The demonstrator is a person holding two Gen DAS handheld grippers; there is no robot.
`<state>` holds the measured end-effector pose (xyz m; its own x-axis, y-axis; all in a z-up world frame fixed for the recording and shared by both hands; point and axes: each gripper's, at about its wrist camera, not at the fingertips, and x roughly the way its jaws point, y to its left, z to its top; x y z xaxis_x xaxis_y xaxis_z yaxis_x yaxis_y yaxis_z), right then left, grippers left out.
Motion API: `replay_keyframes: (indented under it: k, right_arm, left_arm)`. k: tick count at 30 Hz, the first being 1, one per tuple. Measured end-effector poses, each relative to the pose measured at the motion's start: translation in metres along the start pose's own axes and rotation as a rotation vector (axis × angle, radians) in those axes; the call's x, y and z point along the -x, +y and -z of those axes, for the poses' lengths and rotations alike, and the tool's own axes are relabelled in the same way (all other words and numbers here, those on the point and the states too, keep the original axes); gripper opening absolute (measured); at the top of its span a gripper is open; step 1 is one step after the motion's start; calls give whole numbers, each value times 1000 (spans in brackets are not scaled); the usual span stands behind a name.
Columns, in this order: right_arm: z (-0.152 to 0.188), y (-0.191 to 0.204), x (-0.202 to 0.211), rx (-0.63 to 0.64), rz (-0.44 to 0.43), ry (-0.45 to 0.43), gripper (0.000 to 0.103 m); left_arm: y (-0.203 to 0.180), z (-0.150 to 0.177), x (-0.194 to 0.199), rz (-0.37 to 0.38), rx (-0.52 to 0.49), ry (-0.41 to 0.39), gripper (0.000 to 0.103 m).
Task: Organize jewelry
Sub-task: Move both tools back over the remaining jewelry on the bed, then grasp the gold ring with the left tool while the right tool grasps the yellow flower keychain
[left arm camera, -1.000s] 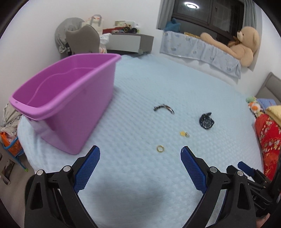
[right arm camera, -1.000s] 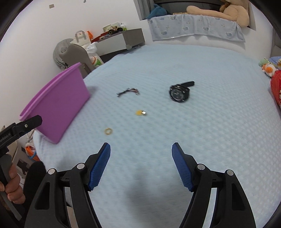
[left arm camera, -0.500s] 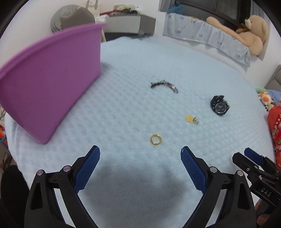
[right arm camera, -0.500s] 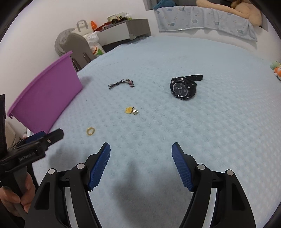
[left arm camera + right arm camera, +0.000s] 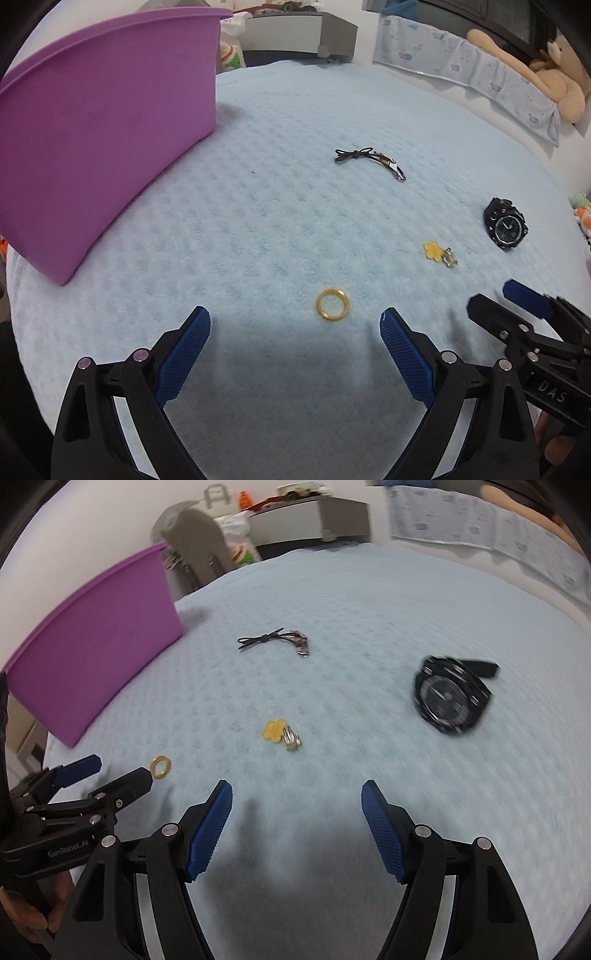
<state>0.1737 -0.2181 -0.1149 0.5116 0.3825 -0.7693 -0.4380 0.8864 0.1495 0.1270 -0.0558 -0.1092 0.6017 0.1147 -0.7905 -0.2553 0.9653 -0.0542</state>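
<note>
1. Left wrist view: I am holding the left gripper (image 5: 295, 325) spread wide and empty, the small gold metal ring (image 5: 332, 305) lying centre frame on the pale blue blanket (image 5: 258, 229).
2. I am keeping the right gripper (image 5: 297, 794) released too, empty, the yellow flower charm (image 5: 275, 731) lying above it at centre.

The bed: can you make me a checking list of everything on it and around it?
Surface: light blue blanket on a bed, bumpy weave.
Job's things: gold ring, yellow flower charm with a small silver piece, dark cord bracelet, black watch, all lying apart on the blanket; purple bin at the blanket's left edge, inside hidden.
Clutter: nothing seen on the blanket.
Grippers: left gripper jaws open, just short of the ring; right gripper jaws open, nothing between them.
Cables: nothing seen.
Surroundings: teddy bear on a ledge, grey cabinet, grey chair.
</note>
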Motion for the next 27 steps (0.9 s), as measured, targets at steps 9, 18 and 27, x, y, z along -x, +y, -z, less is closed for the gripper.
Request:
replay_keyframes:
  k: [9, 18, 27]
  right_arm:
    - [-14, -3, -28, 70, -23, 28, 69]
    - [-24, -2, -45, 123, 4, 33, 69]
    - [-31, -1, -55, 150, 21, 33, 64]
  left_arm:
    - [-3, 4, -19, -43, 28, 11, 91]
    - [-11, 1, -33, -97, 11, 10, 96]
    - [-15, -2, -38, -135, 7, 13, 96]
